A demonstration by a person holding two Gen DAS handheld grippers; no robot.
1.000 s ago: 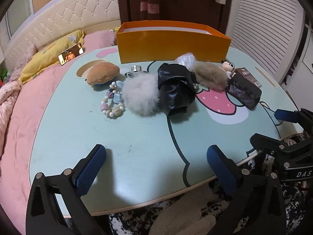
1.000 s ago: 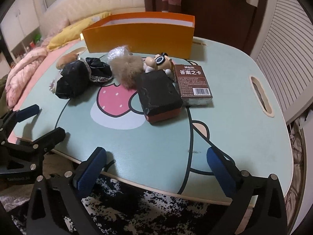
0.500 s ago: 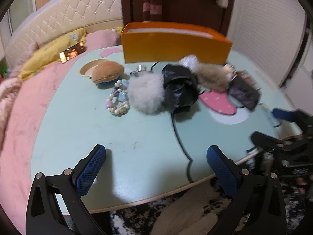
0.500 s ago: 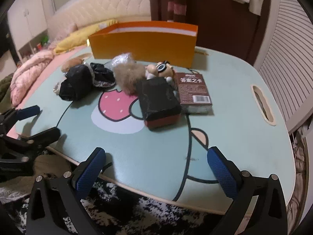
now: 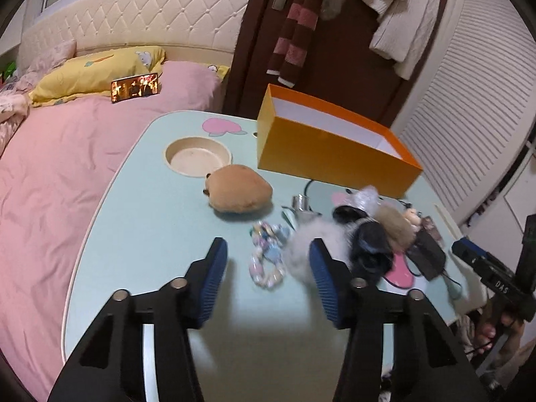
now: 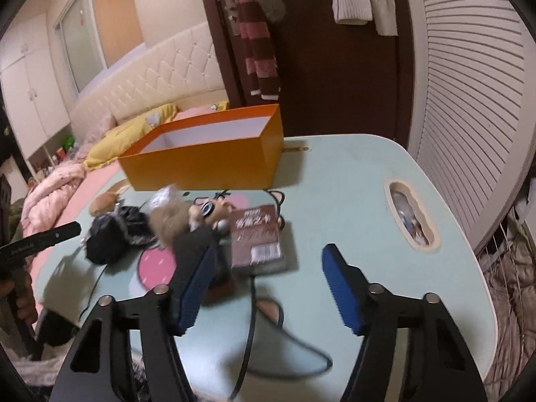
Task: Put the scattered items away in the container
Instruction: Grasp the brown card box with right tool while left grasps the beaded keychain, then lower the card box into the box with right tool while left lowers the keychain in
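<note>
An orange box [image 5: 335, 154] [image 6: 207, 154] stands open-topped at the back of the mint table [image 5: 150, 217]. In front of it lie a brown plush bun [image 5: 239, 189], a bead bracelet [image 5: 268, 258], a white fur ball [image 5: 298, 248], a black bag [image 5: 368, 244], a tan fur ball [image 6: 167, 221], a small doll [image 6: 211, 207], a dark pouch [image 6: 191, 248] and a brown card box [image 6: 258, 238]. My left gripper [image 5: 268, 268] hovers over the bracelet, jaws closing, pads touching nothing. My right gripper [image 6: 268, 281] hangs just short of the card box, jaws closing on nothing.
A round cup recess [image 5: 197, 157] lies left of the box, and a handle slot [image 6: 412, 217] is cut near the right table edge. A pink bed [image 5: 50, 167] with a phone [image 5: 134, 87] borders the left. A door hung with clothes stands behind.
Both grippers have come forward over the table toward the items and rolled a little. The jaws of both have narrowed from wide open to about half.
</note>
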